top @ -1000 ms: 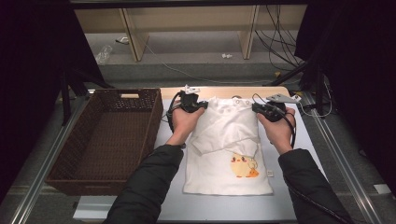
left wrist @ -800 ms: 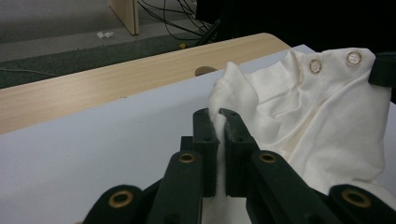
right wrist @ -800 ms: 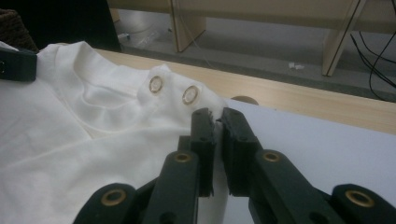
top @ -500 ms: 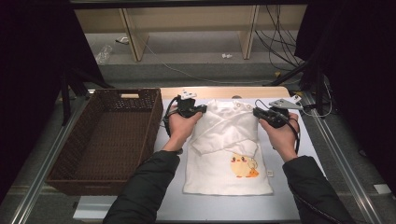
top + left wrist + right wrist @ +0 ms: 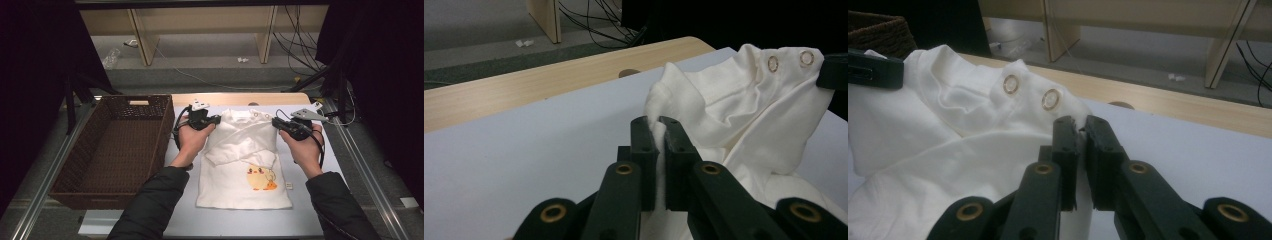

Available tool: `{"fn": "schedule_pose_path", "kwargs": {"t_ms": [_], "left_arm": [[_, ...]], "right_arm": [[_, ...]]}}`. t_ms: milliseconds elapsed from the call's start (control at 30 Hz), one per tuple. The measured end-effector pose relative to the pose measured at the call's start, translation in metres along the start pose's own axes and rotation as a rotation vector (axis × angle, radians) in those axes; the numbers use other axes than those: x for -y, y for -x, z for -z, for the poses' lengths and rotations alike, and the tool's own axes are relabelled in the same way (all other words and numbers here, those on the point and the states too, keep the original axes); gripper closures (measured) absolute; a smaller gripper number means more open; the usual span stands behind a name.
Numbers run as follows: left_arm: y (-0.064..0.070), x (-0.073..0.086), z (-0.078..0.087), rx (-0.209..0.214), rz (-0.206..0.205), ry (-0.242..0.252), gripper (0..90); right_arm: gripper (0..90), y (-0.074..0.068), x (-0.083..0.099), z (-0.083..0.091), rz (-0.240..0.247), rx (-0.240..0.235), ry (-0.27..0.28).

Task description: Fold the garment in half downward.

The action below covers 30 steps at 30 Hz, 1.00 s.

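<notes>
A white baby shirt [image 5: 245,155] with a yellow chick print lies on the pale mat [image 5: 310,220], its sleeves folded across the chest. My left gripper [image 5: 219,119] is shut on the shirt's left shoulder; cloth [image 5: 684,100] is pinched between the jaws of my left gripper [image 5: 658,125] and lifted. My right gripper [image 5: 274,122] is shut on the right shoulder, and in the right gripper view my right gripper [image 5: 1079,125] holds the cloth beside two metal snaps [image 5: 1031,92]. The collar edge is raised off the mat between the two grippers.
A dark wicker basket [image 5: 80,165] stands to the left of the mat. The wooden table edge [image 5: 240,98] runs behind the shirt. Cables [image 5: 300,50] and shelf legs lie on the floor beyond. A metal rail [image 5: 370,175] borders the right side.
Both hands have drawn back toward the person and slightly apart, pulling the shirt's shoulders with them. The grips are unchanged.
</notes>
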<state>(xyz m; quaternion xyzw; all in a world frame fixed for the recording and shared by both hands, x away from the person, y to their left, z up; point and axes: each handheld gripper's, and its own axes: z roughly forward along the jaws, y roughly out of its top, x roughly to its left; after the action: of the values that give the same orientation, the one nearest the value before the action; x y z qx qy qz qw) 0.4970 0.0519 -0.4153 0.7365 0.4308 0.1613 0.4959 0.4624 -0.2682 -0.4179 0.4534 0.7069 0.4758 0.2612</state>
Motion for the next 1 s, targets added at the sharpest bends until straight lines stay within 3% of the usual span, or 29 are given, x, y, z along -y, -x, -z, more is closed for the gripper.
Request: {"fn": "schedule_pose_path", "kwargs": {"t_ms": [1000], "left_arm": [[0.009, 0.015, 0.019, 0.041, -0.045, -0.004, 85.4]], "right_arm": [[84.2, -0.004, 0.011, 0.021, 0.019, -0.029, 0.003]]}}
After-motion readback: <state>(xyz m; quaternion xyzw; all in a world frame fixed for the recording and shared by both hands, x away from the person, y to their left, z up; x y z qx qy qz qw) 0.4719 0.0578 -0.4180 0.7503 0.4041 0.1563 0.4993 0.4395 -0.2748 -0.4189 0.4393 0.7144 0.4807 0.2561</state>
